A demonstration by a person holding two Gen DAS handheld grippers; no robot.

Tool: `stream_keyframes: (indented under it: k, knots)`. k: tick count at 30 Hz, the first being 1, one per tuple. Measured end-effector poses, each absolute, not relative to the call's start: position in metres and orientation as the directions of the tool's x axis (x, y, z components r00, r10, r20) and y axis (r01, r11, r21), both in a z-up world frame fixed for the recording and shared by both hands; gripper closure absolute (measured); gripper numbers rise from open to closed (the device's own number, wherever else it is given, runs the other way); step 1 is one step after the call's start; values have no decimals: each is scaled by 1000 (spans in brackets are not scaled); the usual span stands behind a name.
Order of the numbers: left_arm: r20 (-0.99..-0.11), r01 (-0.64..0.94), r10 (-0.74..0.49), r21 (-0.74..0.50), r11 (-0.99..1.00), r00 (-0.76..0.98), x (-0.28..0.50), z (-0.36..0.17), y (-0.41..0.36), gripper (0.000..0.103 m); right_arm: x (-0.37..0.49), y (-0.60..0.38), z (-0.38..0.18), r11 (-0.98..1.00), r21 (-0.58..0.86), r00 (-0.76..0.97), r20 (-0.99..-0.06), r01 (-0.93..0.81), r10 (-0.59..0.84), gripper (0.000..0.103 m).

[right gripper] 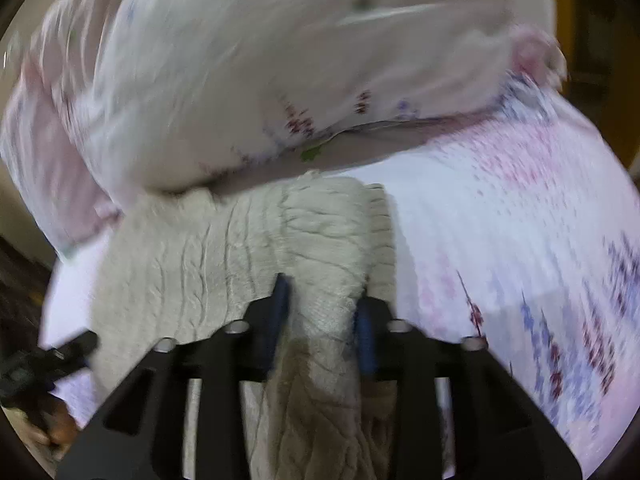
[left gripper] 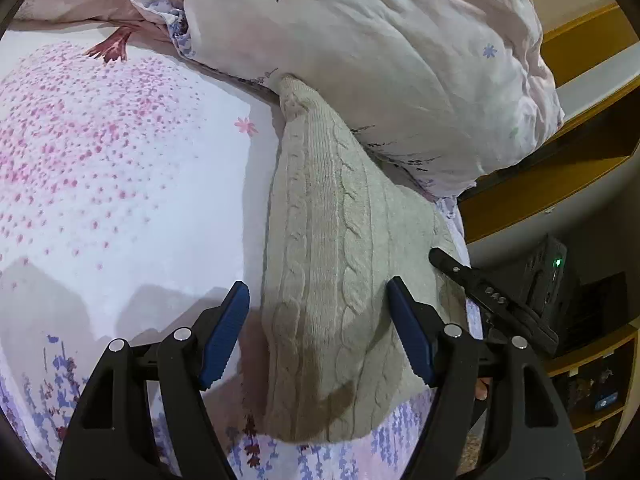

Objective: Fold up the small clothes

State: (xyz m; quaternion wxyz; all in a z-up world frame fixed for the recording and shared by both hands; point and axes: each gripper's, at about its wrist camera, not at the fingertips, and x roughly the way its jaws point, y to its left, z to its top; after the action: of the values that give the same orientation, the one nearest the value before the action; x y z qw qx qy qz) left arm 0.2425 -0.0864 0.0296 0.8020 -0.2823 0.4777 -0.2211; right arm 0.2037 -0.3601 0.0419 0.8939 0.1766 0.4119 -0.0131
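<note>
A cream cable-knit sweater (left gripper: 332, 248) lies on the flowered bed sheet (left gripper: 120, 184), its far end tucked under a puffy quilt. My left gripper (left gripper: 320, 320) is open, its blue pads on either side of the sweater's near part, apart from the cloth. The other gripper's black finger (left gripper: 476, 284) shows at the sweater's right edge. In the blurred right wrist view the right gripper (right gripper: 324, 312) is shut on a bunched fold of the sweater (right gripper: 320, 240), which runs back between the fingers. The left gripper (right gripper: 48, 360) shows at the lower left there.
A big white and pink quilt (left gripper: 380, 60) is heaped at the back of the bed and also fills the top of the right wrist view (right gripper: 240, 80). Wooden shelving (left gripper: 560, 184) and a dark device with a green light (left gripper: 556, 264) stand beside the bed.
</note>
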Motion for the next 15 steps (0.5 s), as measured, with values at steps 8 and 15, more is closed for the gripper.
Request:
stream_keyframes:
  k: [8,15]
  knots:
    - [-647,65,-609,-659,749,459,228,27,-66,32,128,-379,40,829,554,670,-643,71,372,49]
    - [-663,82,-576,-620,781,477,213,22,-76,32,111,-352,23,870,492,620,-692,30,370,87]
